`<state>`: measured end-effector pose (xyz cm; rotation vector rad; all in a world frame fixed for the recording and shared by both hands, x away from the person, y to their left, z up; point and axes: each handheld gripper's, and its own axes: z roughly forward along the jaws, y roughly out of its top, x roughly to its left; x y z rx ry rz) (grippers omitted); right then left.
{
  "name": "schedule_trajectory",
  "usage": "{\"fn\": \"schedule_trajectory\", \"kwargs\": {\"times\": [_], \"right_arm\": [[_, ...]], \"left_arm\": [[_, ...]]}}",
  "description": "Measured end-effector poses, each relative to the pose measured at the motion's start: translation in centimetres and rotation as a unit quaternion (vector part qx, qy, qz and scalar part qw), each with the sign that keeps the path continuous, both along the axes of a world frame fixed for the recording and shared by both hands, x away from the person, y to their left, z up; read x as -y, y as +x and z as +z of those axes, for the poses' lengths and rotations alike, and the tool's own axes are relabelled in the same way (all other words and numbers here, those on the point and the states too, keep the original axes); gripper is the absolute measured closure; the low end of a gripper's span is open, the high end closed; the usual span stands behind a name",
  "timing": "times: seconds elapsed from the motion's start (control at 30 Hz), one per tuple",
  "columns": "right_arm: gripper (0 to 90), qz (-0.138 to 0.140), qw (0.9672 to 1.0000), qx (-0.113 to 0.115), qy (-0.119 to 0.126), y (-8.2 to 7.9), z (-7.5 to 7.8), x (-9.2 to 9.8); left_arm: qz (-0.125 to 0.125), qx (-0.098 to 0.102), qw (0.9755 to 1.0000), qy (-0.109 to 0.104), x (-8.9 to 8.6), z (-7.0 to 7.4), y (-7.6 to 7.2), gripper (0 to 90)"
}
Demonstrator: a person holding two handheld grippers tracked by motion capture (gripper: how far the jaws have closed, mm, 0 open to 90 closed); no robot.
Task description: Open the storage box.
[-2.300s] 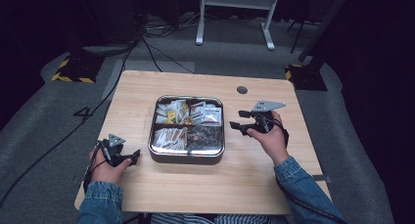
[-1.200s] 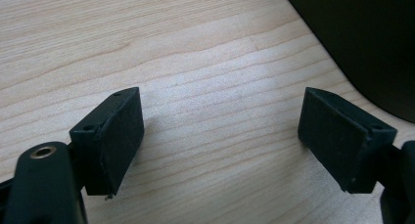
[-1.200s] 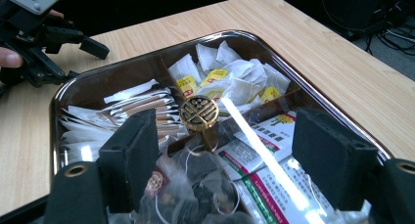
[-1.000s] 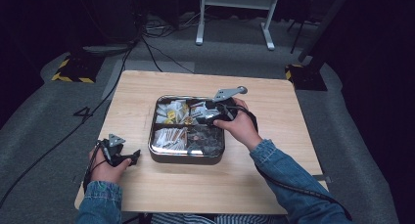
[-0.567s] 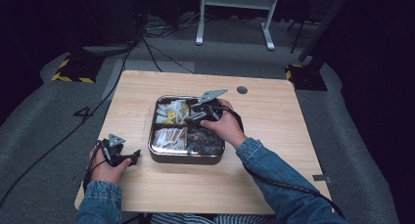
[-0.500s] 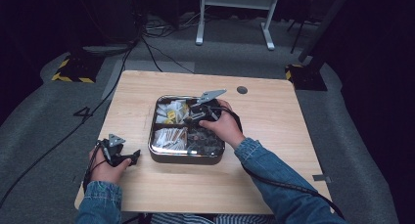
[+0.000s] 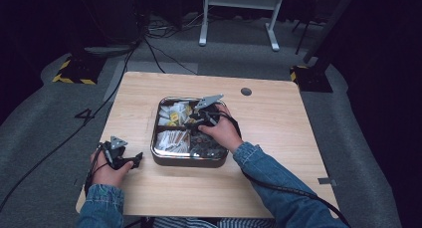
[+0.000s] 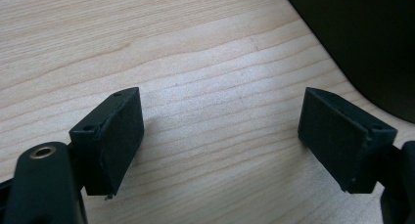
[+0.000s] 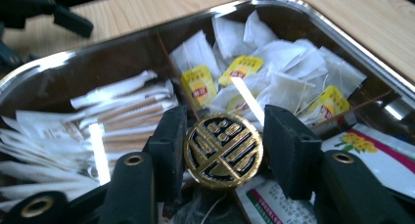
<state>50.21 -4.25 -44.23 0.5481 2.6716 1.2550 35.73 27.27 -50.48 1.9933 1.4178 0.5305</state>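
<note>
The right gripper [image 9: 222, 150] has just been closing its fingers on the round knob [image 9: 223, 150] at the tray's [image 7: 164, 158] centre divider — a shallow pinch could slip off the knob's edge — while the left gripper [image 8: 220, 136] rests released on the surface [image 8: 210, 53].

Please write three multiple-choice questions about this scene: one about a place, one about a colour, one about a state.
1. Where is the round knob?
A) between the right tongs
B) on the floor
C) on a chair
2. What colour are the tea bag labels?
A) blue
B) yellow
C) green
3. How are the left tongs?
A) shut on a tea bag
B) shut on a cable
C) open, over bare table
Answers: 1 A, the right tongs have just been closing and touch the knob on both sides; 2 B, yellow labels lie in the tray; 3 C, only wood shows between them.
</note>
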Motion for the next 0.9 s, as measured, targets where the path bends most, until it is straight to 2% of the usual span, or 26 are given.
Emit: {"fn": "schedule_trajectory", "kwargs": {"times": [0.1, 0.9], "right_arm": [[54.2, -0.001, 0.9999, 0.009, -0.013, -0.24, -0.04, -0.18], [59.1, -0.007, 0.9999, 0.008, -0.011, -0.47, -0.03, -0.17]], "left_arm": [[0.0, 0.0, 1.0, 0.0, 0.0, 0.0, 0.0, 17.6], [0.0, 0.0, 1.0, 0.0, 0.0, 0.0, 0.0, 17.6]]}}
